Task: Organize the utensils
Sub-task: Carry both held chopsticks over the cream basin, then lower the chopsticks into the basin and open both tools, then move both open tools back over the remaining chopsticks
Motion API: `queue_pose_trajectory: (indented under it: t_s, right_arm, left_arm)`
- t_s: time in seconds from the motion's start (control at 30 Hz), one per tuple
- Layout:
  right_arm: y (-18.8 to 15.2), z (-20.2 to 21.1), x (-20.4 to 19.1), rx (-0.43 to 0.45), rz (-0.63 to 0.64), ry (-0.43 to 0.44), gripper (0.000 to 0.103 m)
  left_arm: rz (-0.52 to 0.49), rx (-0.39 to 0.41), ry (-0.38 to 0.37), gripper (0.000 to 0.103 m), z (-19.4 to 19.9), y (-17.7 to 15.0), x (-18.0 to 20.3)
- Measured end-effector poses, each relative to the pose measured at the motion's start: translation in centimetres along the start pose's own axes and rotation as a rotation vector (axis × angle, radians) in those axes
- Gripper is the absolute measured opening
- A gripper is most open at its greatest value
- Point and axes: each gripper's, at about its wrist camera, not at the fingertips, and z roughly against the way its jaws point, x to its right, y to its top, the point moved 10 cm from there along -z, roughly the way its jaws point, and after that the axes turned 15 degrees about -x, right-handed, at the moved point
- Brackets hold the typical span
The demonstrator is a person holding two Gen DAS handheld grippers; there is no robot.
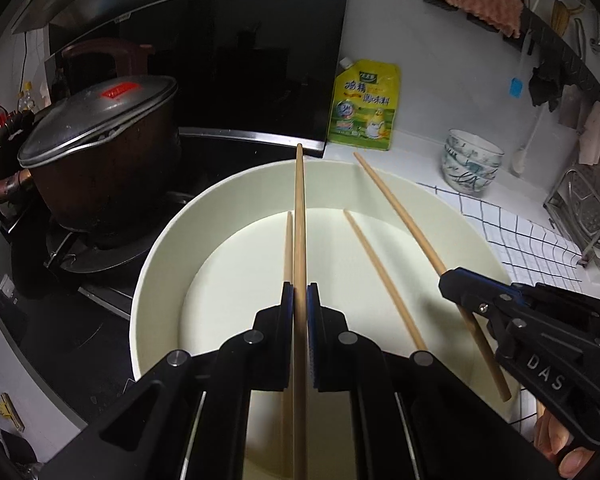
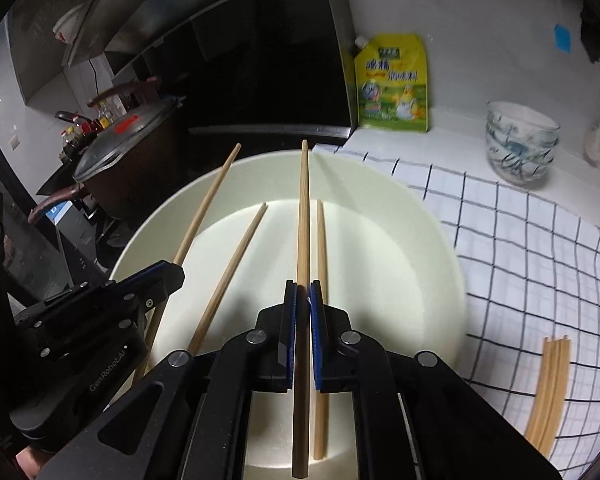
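A big white bowl point(image 1: 168, 240) sits on the counter, also in the right wrist view point(image 2: 432, 264). My left gripper point(image 1: 300, 300) is shut on a wooden chopstick point(image 1: 299, 216) and holds it above the bowl. My right gripper point(image 2: 303, 300) is shut on another chopstick point(image 2: 303, 216), also above the bowl; it shows at the right of the left view point(image 1: 456, 280). Two more chopsticks lie in the bowl: one point(image 1: 380, 276) toward the middle, one point(image 1: 287, 248) under my left gripper. Several chopsticks point(image 2: 548, 392) lie on the checked cloth point(image 2: 540, 248).
A dark pot with a lid point(image 1: 100, 152) stands on the stove at the left. A yellow seasoning pouch point(image 1: 364, 108) leans on the back wall. Stacked patterned bowls point(image 1: 470, 164) and a metal rack point(image 1: 588, 208) stand at the right.
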Motion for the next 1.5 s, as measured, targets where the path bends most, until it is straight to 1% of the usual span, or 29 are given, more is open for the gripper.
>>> queue_pose_trajectory:
  t_s: [0.17,0.33,0.37,0.4,0.43,0.47,0.5,0.67,1.0,1.37,1.5]
  right_arm:
    - [-0.4,-2.3,0.1,-0.053,-0.022,-0.003,0.007]
    - [-0.9,-2.7,0.2,-0.069,-0.023,-0.014,0.007]
    - [-0.8,-2.6,0.3,-0.067,-0.023,-0.015,0.010]
    - [-0.9,-2.5,0.3,-0.064,-0.023,-0.017,0.014]
    - [-0.9,-2.3,0.4,-0.058,-0.024,-0.021,0.020]
    - [-0.8,-2.0,0.4,-0.048,-0.024,-0.026,0.022]
    - [-0.9,-1.8,0.4,-0.041,-0.023,-0.028,0.022]
    - [-1.2,-0.8,0.6,-0.026,-0.023,-0.037,0.022]
    - [-2.6,1.0,0.9,-0.004,-0.032,-0.050,0.022]
    - [-4.9,3.2,1.8,0.026,-0.052,-0.057,0.022]
    - [-5.7,4.1,2.6,0.040,-0.065,-0.063,0.023]
  left_arm:
    - [0.010,-0.034,-0.012,0.008,-1.7,-0.3,-0.5]
    - [0.011,-0.053,-0.010,0.008,-2.4,-0.7,-0.5]
    - [0.015,-0.050,-0.011,0.015,-2.3,-0.8,-0.6]
    - [0.018,-0.046,-0.010,0.029,-2.2,-0.7,-0.7]
    - [0.022,-0.039,-0.007,0.037,-1.9,-0.7,-0.9]
    - [0.029,-0.027,-0.001,0.055,-1.6,-0.7,-1.1]
    - [0.037,-0.009,0.002,0.065,-1.1,-0.6,-1.4]
    - [0.057,0.021,0.010,0.065,0.2,-0.6,-2.1]
    - [0.049,0.029,0.001,0.065,1.7,-1.6,-1.5]
    - [0.020,0.052,0.001,0.066,3.6,-2.9,0.4]
    - [0.008,0.057,-0.005,0.070,4.1,-3.4,1.5]
